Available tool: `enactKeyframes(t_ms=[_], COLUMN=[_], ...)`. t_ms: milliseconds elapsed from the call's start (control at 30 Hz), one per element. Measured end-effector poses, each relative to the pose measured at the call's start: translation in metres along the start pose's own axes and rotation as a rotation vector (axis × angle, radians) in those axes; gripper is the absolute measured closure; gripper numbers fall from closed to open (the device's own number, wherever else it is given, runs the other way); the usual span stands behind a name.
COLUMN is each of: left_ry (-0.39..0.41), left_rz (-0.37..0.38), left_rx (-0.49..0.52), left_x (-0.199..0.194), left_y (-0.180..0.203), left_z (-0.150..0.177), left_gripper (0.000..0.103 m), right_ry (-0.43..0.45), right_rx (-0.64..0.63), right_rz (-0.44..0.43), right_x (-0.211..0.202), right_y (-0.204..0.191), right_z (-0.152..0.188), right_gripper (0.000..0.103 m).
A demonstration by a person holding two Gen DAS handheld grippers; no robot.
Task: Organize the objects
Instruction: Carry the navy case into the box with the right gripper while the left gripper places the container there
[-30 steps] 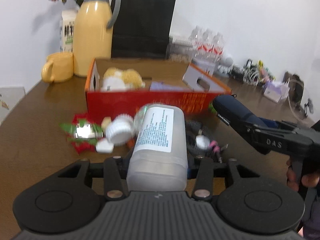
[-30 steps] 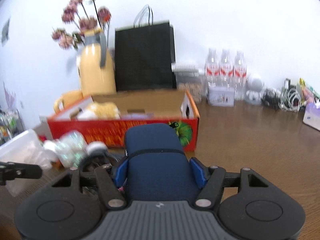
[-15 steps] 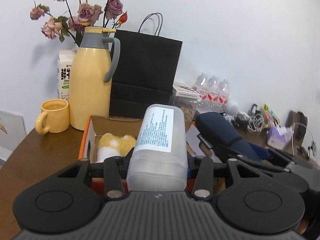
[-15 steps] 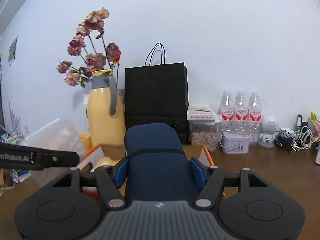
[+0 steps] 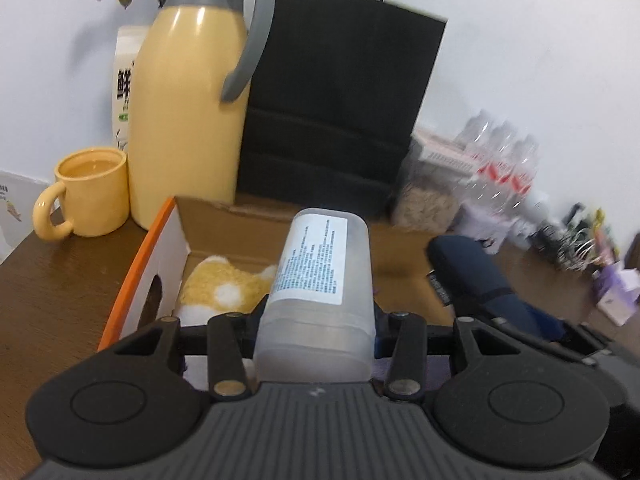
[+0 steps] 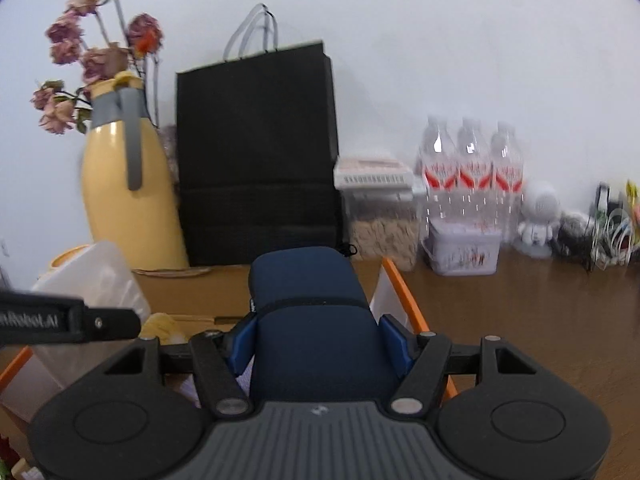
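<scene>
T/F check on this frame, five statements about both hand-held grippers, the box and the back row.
1. The left hand-held gripper is shut on a frosted plastic bottle. True.
2. The right hand-held gripper is empty. False: it grips a navy blue case.
3. A yellow plush toy lies inside the cardboard box. True.
4. The yellow mug stands to the right of the black paper bag. False: it stands left of the yellow thermos jug, which is itself left of the bag.
5. Three water bottles stand by the wall to the right of the bag. True.
</scene>
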State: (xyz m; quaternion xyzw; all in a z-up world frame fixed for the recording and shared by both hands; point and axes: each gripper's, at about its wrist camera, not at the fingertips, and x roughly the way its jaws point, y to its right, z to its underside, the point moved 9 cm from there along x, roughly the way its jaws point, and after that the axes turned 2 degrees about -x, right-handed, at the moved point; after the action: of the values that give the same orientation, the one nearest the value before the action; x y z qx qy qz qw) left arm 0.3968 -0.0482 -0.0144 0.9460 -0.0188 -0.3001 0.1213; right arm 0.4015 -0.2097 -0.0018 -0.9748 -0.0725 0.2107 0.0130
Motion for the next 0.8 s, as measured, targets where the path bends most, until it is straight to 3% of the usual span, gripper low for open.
enactKeyframes(t_ms=[367, 400, 433, 467, 500, 567, 800], left_ry=[-0.004, 0.006, 0.019, 0.036, 0.057, 0.112, 0.111], left_rz=[-0.064, -0.070, -0.071, -0.075, -0.080, -0.093, -0.091], left_rx=[0.037, 0.033, 0.030, 0.026, 0.024, 0.027, 0.028], left_x=[0.003, 0.001, -0.001, -0.004, -0.008, -0.015, -0.017], left_y=[-0.004, -0.006, -0.007, -0.008, -0.008, -0.008, -0.008], left_z=[0.014, 0.012, 0.010, 0.008, 0.005, 0.001, -0.001], left_gripper=[0.056, 0.053, 0.040, 0.015, 0.002, 0.000, 0.000], right_ry=[-0.069, -0.074, -0.065, -0.059, -0.050, -0.026, -0.034], right_rx=[-0.018, -0.015, -0.009, -0.002, 0.006, 0.022, 0.025], right_rz=[-0.021, -0.026, -0.029, -0.029, -0.031, -0.040, -0.029], right_x=[0.005, 0.005, 0.003, 0.002, 0.000, -0.004, -0.005], right_y=[-0.003, -0.003, -0.002, -0.001, -0.001, 0.000, 0.001], right_z=[0.020, 0.020, 0.020, 0.019, 0.017, 0.013, 0.013], right_gripper=[0.036, 0.033, 0.028, 0.012, 0.002, 0.000, 0.000])
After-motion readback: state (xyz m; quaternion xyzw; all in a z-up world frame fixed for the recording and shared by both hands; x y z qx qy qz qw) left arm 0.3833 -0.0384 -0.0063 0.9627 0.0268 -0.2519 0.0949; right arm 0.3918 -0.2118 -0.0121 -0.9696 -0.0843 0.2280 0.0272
